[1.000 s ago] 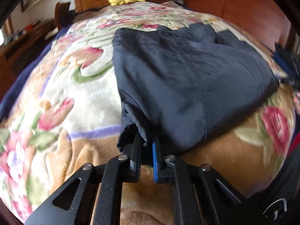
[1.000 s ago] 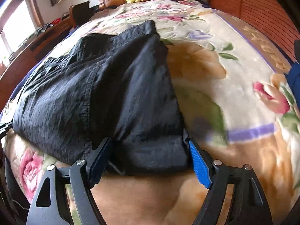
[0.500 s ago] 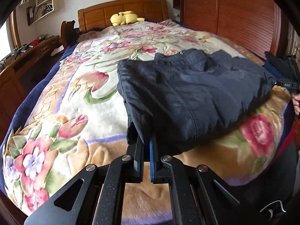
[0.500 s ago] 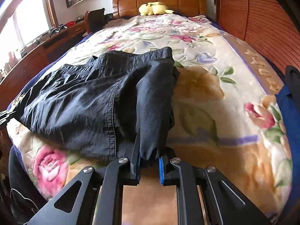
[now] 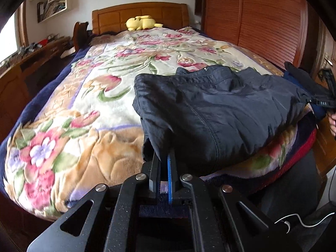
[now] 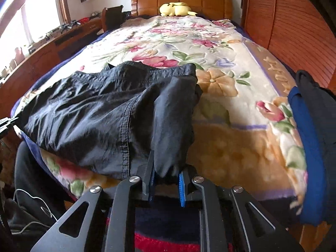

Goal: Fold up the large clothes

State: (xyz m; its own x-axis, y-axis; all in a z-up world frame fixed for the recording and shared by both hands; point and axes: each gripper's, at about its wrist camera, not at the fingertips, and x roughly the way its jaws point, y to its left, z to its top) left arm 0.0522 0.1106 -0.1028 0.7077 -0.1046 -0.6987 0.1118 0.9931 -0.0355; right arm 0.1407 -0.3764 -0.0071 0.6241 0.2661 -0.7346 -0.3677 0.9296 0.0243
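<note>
A dark navy pair of trousers point(image 5: 220, 109) lies folded across the near end of a floral bedspread point(image 5: 100, 84). My left gripper point(image 5: 162, 166) is shut on the garment's near left corner, lifted just past the bed's foot edge. In the right wrist view the same garment point(image 6: 109, 113) spreads to the left. My right gripper point(image 6: 166, 180) is shut on its near right corner, jaws a little apart around bunched cloth. The right gripper also shows at the far right of the left wrist view point(image 5: 323, 100).
A yellow plush toy point(image 5: 140, 22) lies by the wooden headboard point(image 5: 138, 14). A louvred wooden wardrobe point(image 5: 262, 25) runs along the right side. A blue and black stack of clothes point(image 6: 310, 136) sits at the bed's right edge. A wooden desk point(image 6: 52, 48) stands left.
Both grippers pulled back toward the foot of the bed and rose, dragging the garment's near edge with them. The right gripper closed from wide open onto the right corner.
</note>
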